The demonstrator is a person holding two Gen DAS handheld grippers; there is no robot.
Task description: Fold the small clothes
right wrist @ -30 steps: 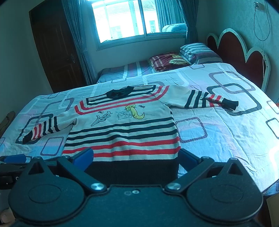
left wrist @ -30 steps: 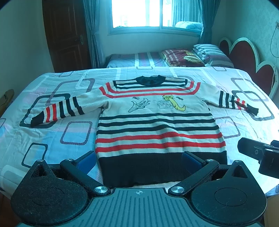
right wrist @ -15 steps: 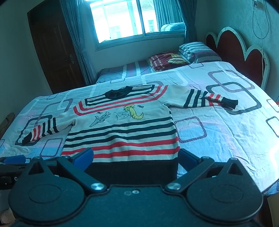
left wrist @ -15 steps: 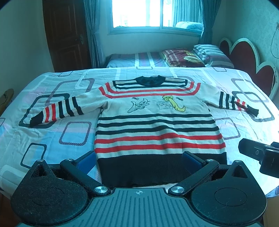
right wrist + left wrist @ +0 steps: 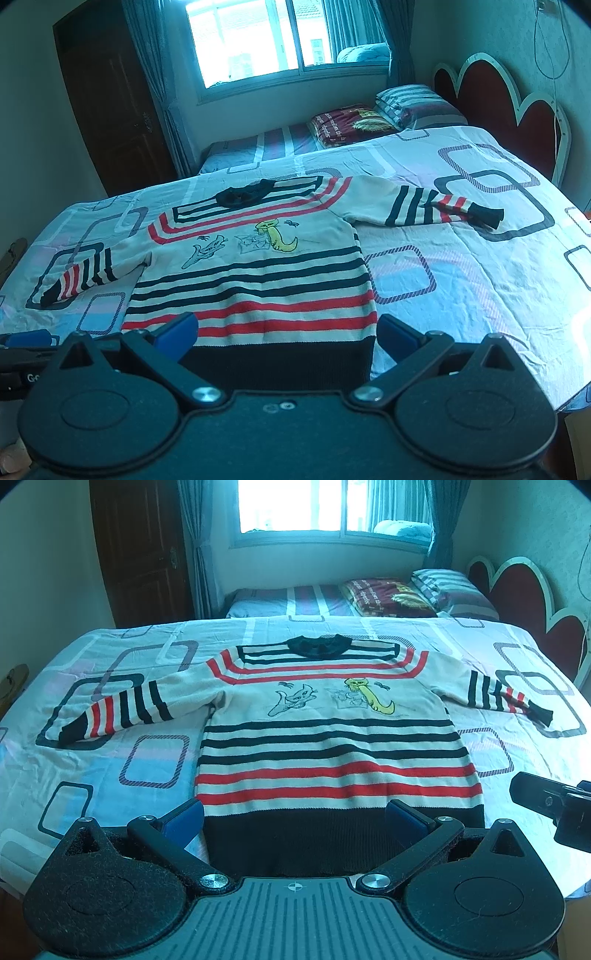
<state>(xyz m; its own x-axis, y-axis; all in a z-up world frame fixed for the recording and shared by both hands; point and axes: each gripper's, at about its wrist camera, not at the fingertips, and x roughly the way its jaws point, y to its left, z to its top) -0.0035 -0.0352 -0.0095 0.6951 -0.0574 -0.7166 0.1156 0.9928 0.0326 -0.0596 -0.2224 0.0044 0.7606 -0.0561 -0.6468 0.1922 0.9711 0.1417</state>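
A striped child's sweater [image 5: 332,738] is seen spread flat and face up on the patterned bedsheet [image 5: 110,775], at frame centre, its long axis running from the dark hem at the lower edge up to the collar, sleeves thrown out to either side. The hem lies just ahead of both tools (neither is clearly nearer). The left gripper [image 5: 294,818] and right gripper [image 5: 286,330] are held wide open, with nothing gripped or touched

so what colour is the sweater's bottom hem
Black hem, clearest in the left wrist view.
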